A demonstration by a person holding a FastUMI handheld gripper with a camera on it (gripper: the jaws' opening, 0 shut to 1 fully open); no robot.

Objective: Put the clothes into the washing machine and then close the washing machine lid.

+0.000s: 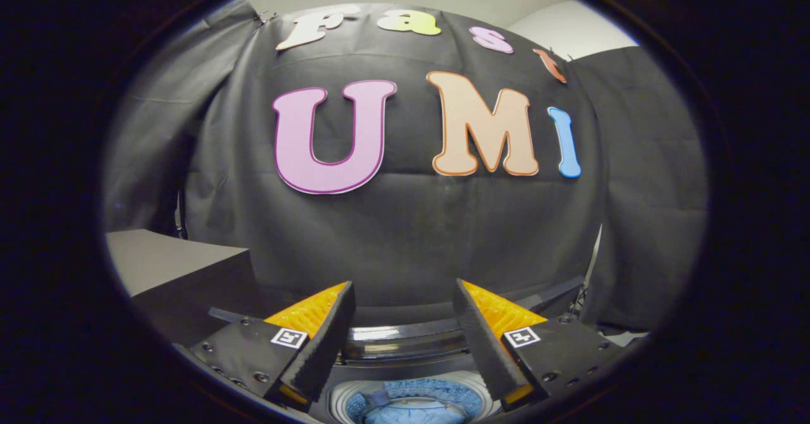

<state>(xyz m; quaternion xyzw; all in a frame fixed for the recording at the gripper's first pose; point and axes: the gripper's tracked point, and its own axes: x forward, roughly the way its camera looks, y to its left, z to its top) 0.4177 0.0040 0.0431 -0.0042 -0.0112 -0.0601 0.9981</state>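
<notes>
Two ridged black-and-orange fingers [329, 338] of our gripper [403, 342] stand wide apart holding nothing, and in the gripper view we see the washing machine [405, 373] just below and between them, its round blue-lined drum [411, 399] open, the dark glossy curved lid [405, 338] raised just ahead, clothes not identifiable.

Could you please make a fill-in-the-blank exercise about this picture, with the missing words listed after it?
1. The gripper has its two fingers spread ____, with nothing held between them.
2. The pads on the fingers are ____ in colour.
3. The washing machine sits below the fingers, and the inside of its drum looks ____.
4. The washing machine lid stands ____, just ahead of the fingers, behind the drum.

Missing words: apart; orange; blue; open
</notes>
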